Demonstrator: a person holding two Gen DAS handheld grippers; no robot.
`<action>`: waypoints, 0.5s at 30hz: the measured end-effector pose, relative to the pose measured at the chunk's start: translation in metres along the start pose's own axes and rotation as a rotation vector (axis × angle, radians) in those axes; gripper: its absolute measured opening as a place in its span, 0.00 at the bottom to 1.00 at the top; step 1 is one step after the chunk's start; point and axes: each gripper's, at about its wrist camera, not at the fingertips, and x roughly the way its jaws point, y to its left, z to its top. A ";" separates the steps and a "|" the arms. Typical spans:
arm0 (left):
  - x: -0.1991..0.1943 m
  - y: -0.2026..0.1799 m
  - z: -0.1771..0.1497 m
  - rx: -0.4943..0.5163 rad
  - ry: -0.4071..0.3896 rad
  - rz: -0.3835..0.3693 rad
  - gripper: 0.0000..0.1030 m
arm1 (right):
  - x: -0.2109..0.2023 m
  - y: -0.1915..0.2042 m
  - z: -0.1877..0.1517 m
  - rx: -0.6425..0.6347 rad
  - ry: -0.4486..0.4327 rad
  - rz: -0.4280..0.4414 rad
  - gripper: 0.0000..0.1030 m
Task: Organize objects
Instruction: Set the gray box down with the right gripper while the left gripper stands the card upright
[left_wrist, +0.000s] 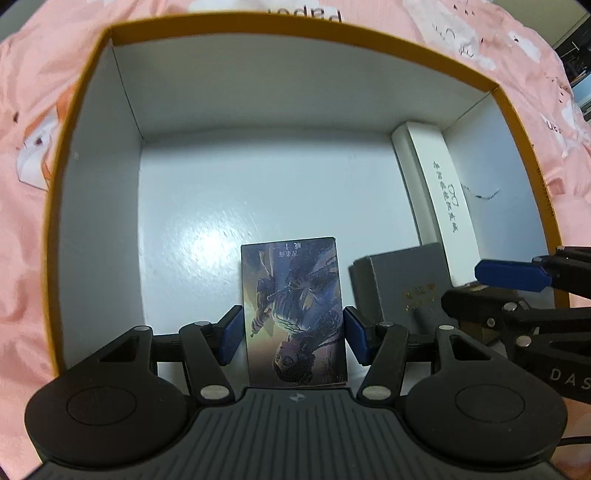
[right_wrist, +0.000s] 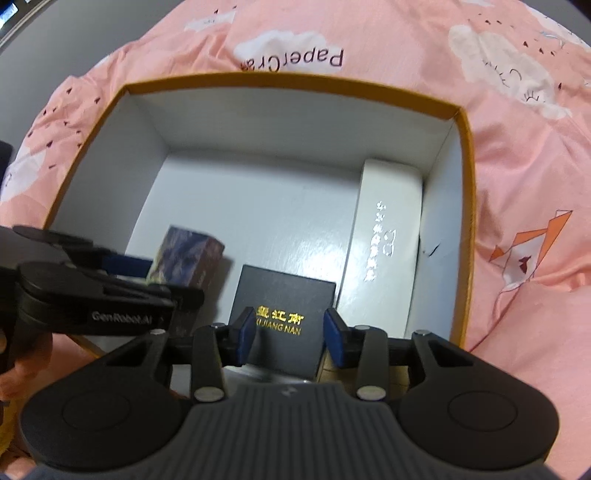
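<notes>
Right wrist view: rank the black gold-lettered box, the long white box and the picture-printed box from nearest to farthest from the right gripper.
1. Black gold-lettered box: between the right gripper's fingers.
2. Picture-printed box: left of it, by the left gripper.
3. Long white box: against the right wall, reaching the far corner.

Two and three are nearly level.

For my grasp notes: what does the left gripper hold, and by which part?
The left gripper pinches the illustrated card box by its two long side edges, inside the big open box.
</notes>
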 end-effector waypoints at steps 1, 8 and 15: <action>0.001 0.001 0.001 -0.004 0.011 -0.012 0.64 | 0.000 -0.001 0.000 0.006 -0.004 0.003 0.41; -0.001 0.008 0.003 -0.040 0.017 -0.075 0.63 | 0.001 -0.003 -0.002 0.011 -0.009 0.003 0.42; -0.016 0.022 -0.001 -0.084 -0.049 -0.080 0.40 | 0.007 0.002 0.002 -0.019 -0.031 0.002 0.42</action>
